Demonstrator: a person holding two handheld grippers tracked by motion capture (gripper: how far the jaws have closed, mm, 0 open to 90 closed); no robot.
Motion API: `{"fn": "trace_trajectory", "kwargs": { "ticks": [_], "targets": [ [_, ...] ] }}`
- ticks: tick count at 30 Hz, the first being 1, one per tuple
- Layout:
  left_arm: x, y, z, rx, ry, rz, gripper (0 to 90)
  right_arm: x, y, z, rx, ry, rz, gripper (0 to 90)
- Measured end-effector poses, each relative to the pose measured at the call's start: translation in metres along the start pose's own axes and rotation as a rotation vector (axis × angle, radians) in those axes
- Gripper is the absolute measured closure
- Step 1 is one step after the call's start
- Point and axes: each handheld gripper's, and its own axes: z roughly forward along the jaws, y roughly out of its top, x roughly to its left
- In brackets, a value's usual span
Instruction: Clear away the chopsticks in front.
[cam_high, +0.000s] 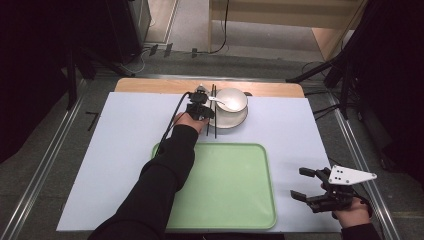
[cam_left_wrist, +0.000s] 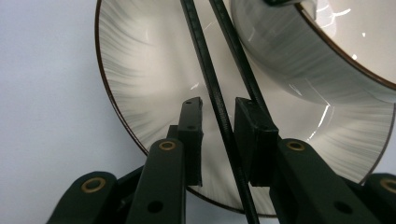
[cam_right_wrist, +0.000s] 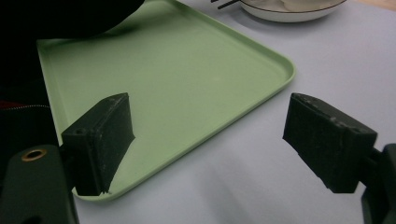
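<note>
A pale sheet (cam_high: 125, 150) covers most of the table, with a strip of bare wooden tabletop (cam_high: 150, 86) showing along its far edge. A light green tray (cam_high: 235, 190) with rounded corners lies empty on the near centre of the sheet; in the right gripper view its corner (cam_right_wrist: 280, 70) lies beyond the jaws. At the far centre stands a white plate (cam_high: 235, 121) with a dark rim, carrying a white bowl (cam_high: 233, 97) in which a spoon (cam_high: 225, 103) rests. A pair of black chopsticks (cam_high: 215, 120) lies across the left part of the plate, running from far to near, their near ends on the sheet. The person's left sleeve (cam_high: 160, 175) reaches diagonally over the left edge of the tray to the left gripper (cam_high: 200, 107), placed at the chopsticks beside the plate. In the left gripper view its jaws stand narrowly parted over the plate (cam_left_wrist: 140, 93), with one chopstick (cam_left_wrist: 219, 116) between them and the other (cam_left_wrist: 238, 56) passing over the right jaw; firm contact cannot be told. The right gripper (cam_high: 306, 184), held at the near right, just right of the tray, hangs above the sheet with jaws wide apart and empty.
</note>
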Motion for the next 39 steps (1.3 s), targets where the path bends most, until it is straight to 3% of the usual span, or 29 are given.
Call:
{"fn": "trace_trajectory", "kwargs": {
  "ticks": [3,9,12,19,27,31,39],
  "targets": [
    [-0.002,0.000,0.001,0.001,0.013,-0.023,77.5,0.000,0.000,0.000,0.000,0.000,0.002,16.4],
    [0.000,0.001,0.001,-0.016,0.010,-0.106,84.5,0.000,0.000,0.000,0.000,0.000,0.000,16.4],
    [0.002,0.000,0.000,-0.020,0.005,-0.119,85.3,0.001,0.000,0.000,0.001,0.000,0.002,16.4],
    [0.007,0.003,-0.013,-0.047,-0.022,-0.128,85.9,0.001,0.000,0.000,0.007,0.000,-0.001,16.4],
    [0.024,0.001,-0.046,-0.053,-0.068,-0.115,85.9,0.001,0.000,0.002,0.010,0.005,-0.005,16.4],
    [0.037,-0.005,-0.066,-0.050,-0.117,-0.112,85.9,0.001,0.001,0.003,0.015,0.006,-0.005,16.4],
    [0.056,-0.026,-0.096,-0.057,-0.121,-0.083,85.9,0.000,0.003,0.008,0.031,0.008,-0.018,16.4]
  ]
}}
